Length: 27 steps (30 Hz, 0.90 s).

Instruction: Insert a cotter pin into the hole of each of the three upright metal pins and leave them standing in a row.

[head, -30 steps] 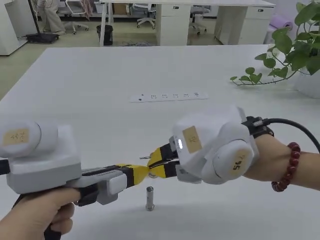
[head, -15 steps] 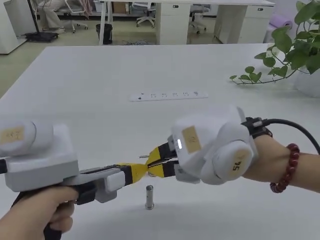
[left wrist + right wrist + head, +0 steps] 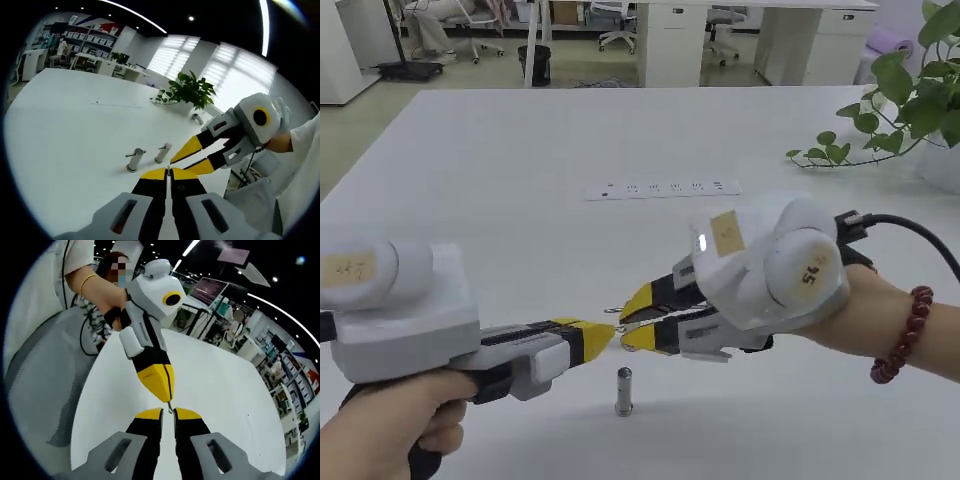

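L gripper [image 3: 604, 337] is pinched shut on a tiny cotter pin [image 3: 170, 407], held in mid-air. R gripper [image 3: 623, 325] has its jaws a little apart just beside it, w/ an upright metal pin [image 3: 624, 390] on the bench below. The cotter's thin, light wire, prob. springy & slippery, so grip the loop end and leave the legs free.

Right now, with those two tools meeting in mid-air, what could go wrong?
1. The tiny cotter pin is pinched at the very tip of the left gripper, above the table. A handover to the open right gripper could let it slip and fall.
2. An upright metal pin stands free close to both grippers, so a low sweep might topple it.
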Each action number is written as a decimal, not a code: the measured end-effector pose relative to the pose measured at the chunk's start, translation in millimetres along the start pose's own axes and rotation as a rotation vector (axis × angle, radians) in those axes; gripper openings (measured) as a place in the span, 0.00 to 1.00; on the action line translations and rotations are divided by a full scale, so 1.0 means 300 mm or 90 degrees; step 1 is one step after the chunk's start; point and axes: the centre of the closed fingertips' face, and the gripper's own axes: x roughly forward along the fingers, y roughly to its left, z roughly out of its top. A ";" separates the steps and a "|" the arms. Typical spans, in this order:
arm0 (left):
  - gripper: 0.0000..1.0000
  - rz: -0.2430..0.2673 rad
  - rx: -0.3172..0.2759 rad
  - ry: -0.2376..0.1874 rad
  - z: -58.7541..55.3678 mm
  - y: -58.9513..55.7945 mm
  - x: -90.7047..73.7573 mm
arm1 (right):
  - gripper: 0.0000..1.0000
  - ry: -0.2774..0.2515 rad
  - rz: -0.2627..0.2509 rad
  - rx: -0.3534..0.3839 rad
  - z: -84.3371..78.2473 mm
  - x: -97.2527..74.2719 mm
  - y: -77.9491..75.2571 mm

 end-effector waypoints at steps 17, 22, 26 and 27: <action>0.00 -0.050 0.114 0.042 -0.067 -0.037 -0.014 | 0.18 -0.076 0.111 0.234 -0.020 -0.054 0.055; 0.00 -0.067 0.141 0.052 -0.092 -0.043 -0.025 | 0.18 -0.070 0.140 0.225 -0.044 -0.056 0.087; 0.00 -0.087 0.163 0.060 -0.107 -0.058 -0.033 | 0.18 -0.075 0.163 0.227 -0.049 -0.059 0.110; 0.00 -0.091 0.166 0.062 -0.111 -0.060 -0.034 | 0.17 -0.077 0.169 0.227 -0.050 -0.060 0.116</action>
